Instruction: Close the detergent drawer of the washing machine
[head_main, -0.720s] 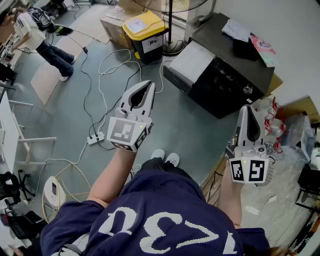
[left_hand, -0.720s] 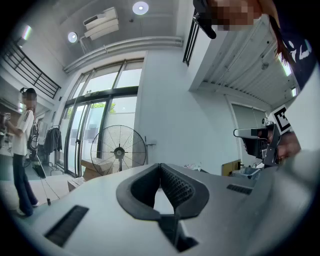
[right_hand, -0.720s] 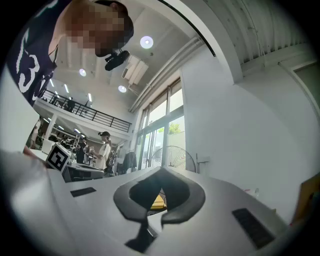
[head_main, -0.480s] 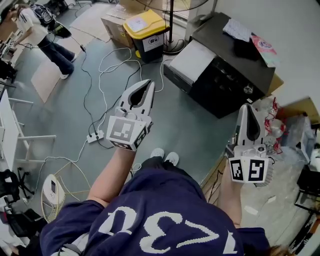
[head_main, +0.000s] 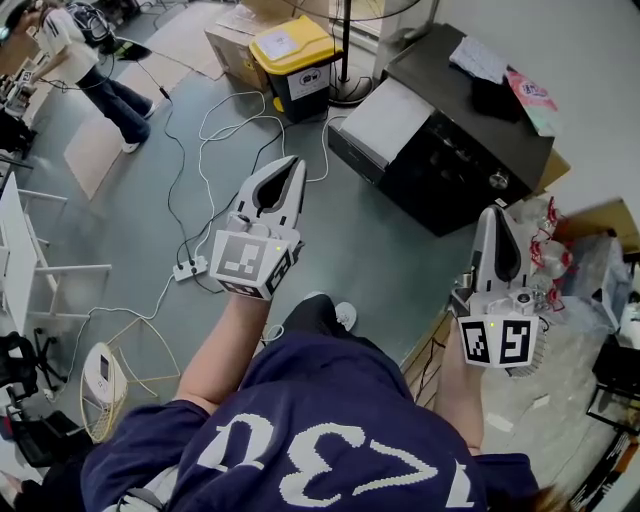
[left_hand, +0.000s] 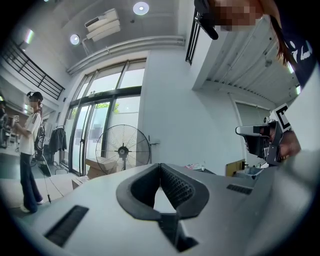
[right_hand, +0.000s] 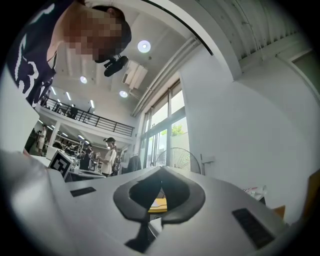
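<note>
Head view places both grippers out in front of the person's chest, well short of any target. The left gripper (head_main: 293, 170) and the right gripper (head_main: 497, 216) each have their jaws pressed together with nothing between them, which each gripper's own view confirms. Since a moment ago, two white shoes side by side have become one shoe (head_main: 345, 316), with a dark trouser leg swung over the other. The floor (head_main: 380, 250) and its cables have also slid slightly in the picture. This reads as a step being taken, so the task is probably in its approach stage, with the drawer not yet touched. The washing machine (head_main: 450, 160), a dark appliance with loose items on top, stands ahead and to the right, well apart from both grippers. A pale grey panel juts from its left end, but the detergent drawer itself cannot be picked out. Counted near to far, there are two grippers, one visible shoe, one power strip (head_main: 187, 269), one washing machine, one yellow-lidded bin (head_main: 293, 62), one standing fan (left_hand: 122, 149) and one other person (head_main: 85, 70).
</note>
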